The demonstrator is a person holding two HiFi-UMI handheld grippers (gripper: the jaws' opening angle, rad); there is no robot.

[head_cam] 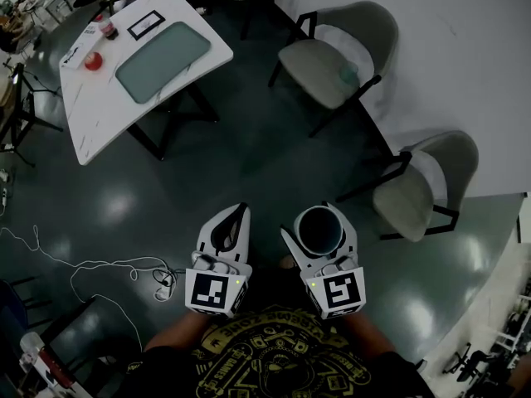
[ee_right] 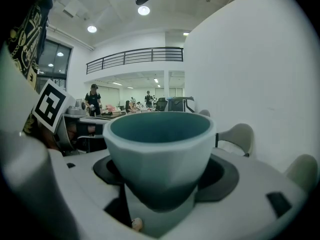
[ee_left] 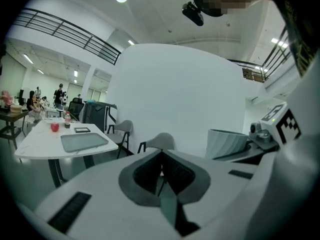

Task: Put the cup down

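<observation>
Right gripper [head_cam: 319, 230] clasps a faceted, matte teal cup [ee_right: 159, 154] upright between its smooth white jaws, above the glossy dark floor [head_cam: 249, 148]. Beside it, the left gripper [head_cam: 237, 222] has its jaws pressed together on nothing. A padded grey chair [head_cam: 411, 193] stands near, against the curved white wall [head_cam: 465, 56], with a white table [head_cam: 91, 127] well apart.

You hold both tongs out in front of your chest, side by side and near each other, pointing away from you. Your left tongs [head_cam: 241, 212] have their jaws pressed together at the tips, with nothing between them. Your right tongs [head_cam: 319, 222] stand wide, the jaws clamped on either side of a cup [ee_right: 159, 149] that sits upright, mouth up. Your left forearm [head_cam: 177, 332] and right forearm [head_cam: 371, 328] angle in from below.
</observation>
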